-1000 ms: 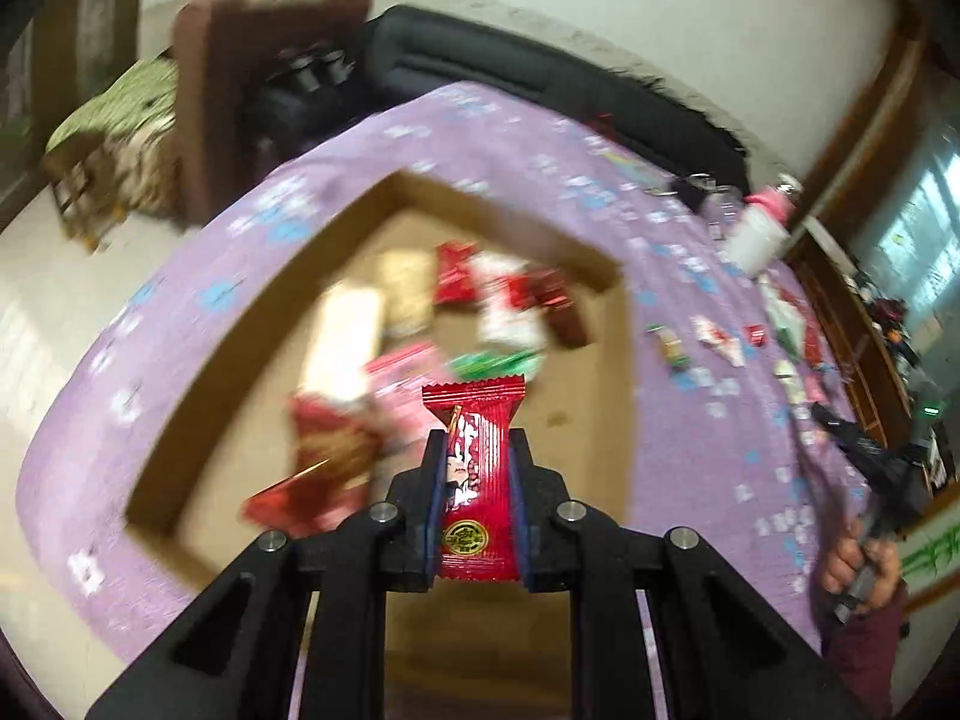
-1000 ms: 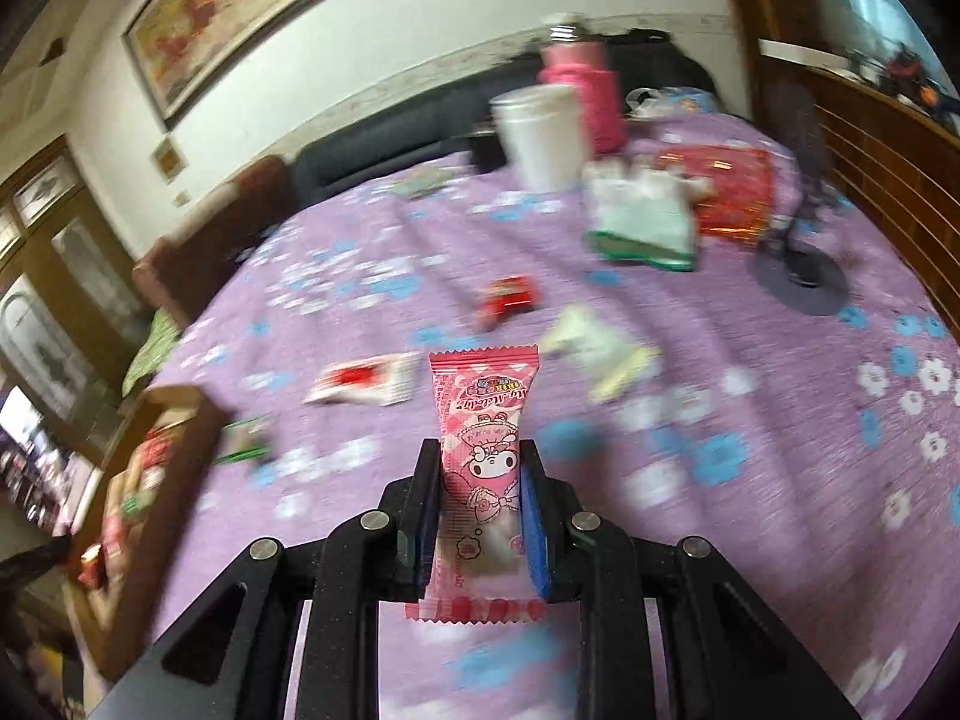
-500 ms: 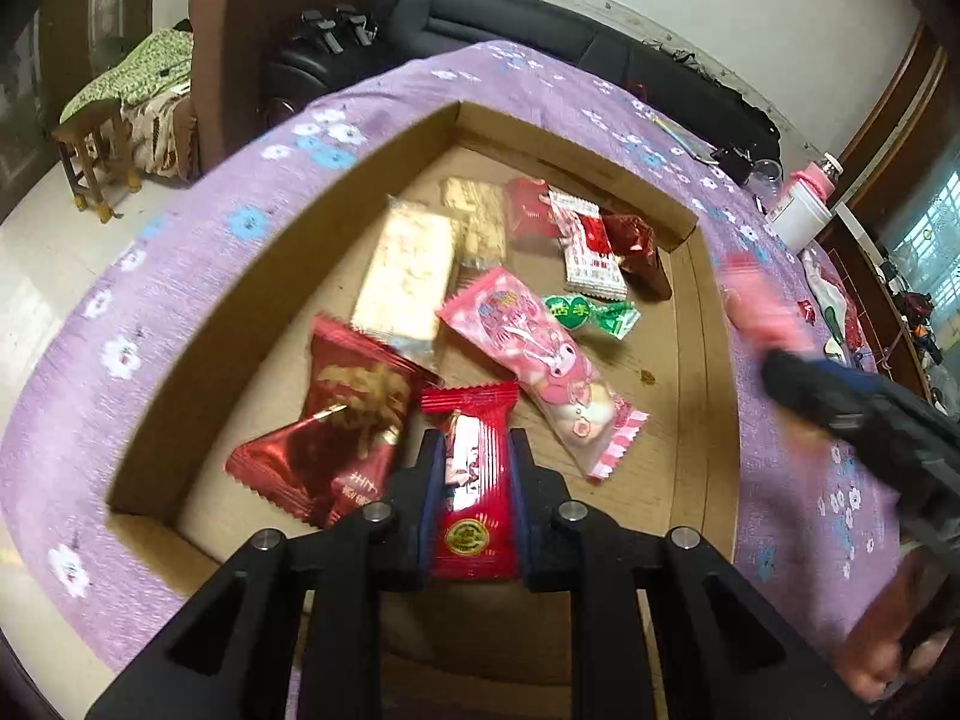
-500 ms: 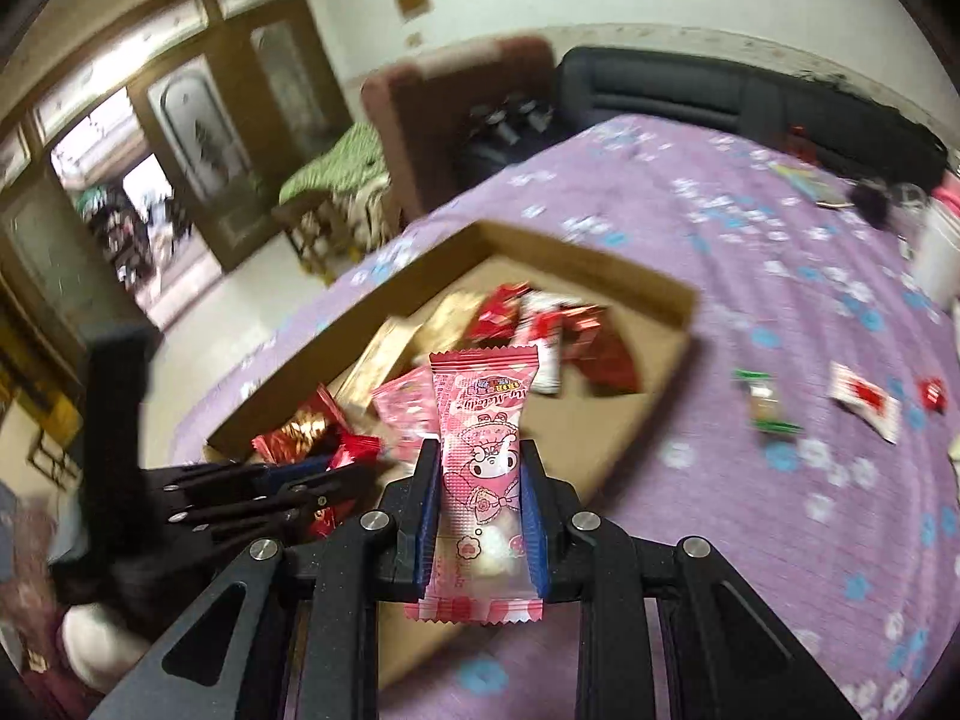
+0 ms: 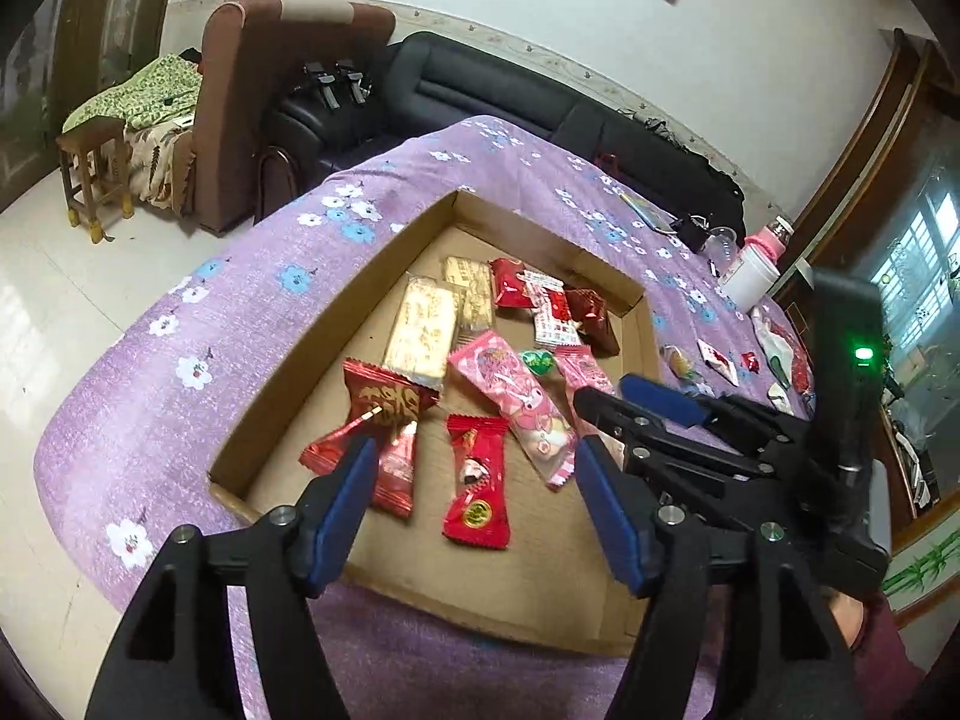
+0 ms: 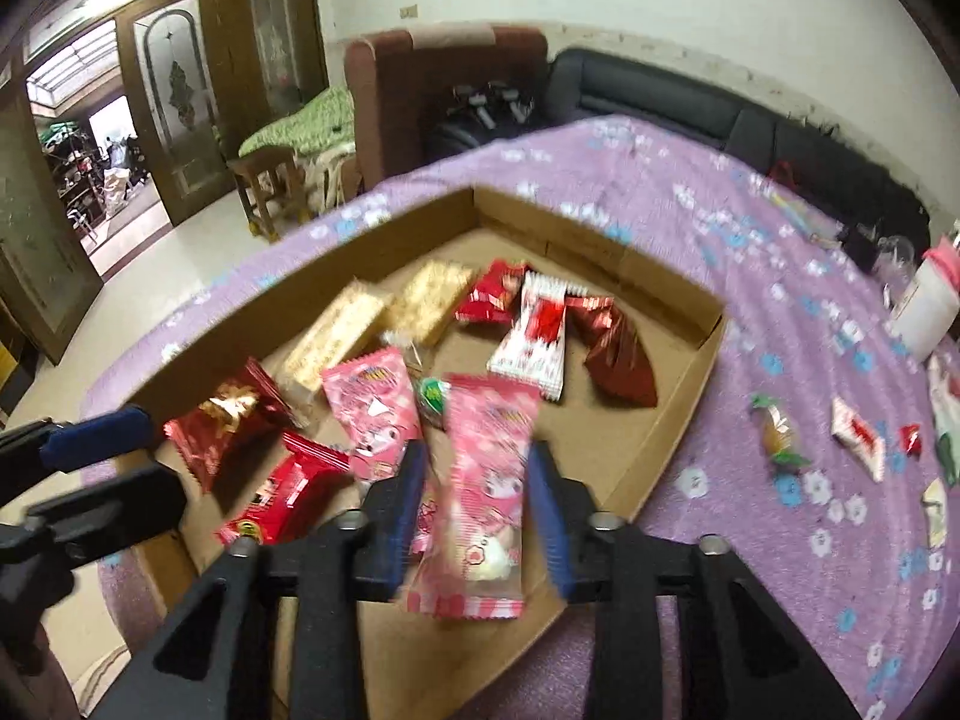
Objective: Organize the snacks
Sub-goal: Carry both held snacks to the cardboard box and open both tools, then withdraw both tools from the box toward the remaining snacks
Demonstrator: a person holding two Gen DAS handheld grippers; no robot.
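Observation:
A shallow cardboard tray (image 5: pixel 336 324) on the purple flowered cloth holds several snack packets. My left gripper (image 5: pixel 474 462) hangs over its near end, jaws opening. A red candy packet (image 5: pixel 477 480) lies flat on the tray floor below the gap, free of both pads. My right gripper (image 6: pixel 474 462) is over the tray too, jaws opening. A pink cartoon packet (image 6: pixel 486 480) sits blurred between its fingers and looks loose from the pads. In the left wrist view the right gripper (image 5: pixel 606 396) reaches in from the right. The tray (image 6: pixel 288 312) also fills the right wrist view.
Right of the tray, loose snacks lie on the cloth: a wrapped candy (image 6: pixel 777 429) and a white-and-red packet (image 6: pixel 858 435). A white jar with a pink lid (image 6: pixel 927 306) stands at the far right. A black sofa and a brown armchair (image 5: pixel 240 90) stand beyond the table.
Both grippers' jaws have parted. The red packet left the left gripper and now lies in the tray. The right gripper swung from the open cloth to over the tray with the pink packet.

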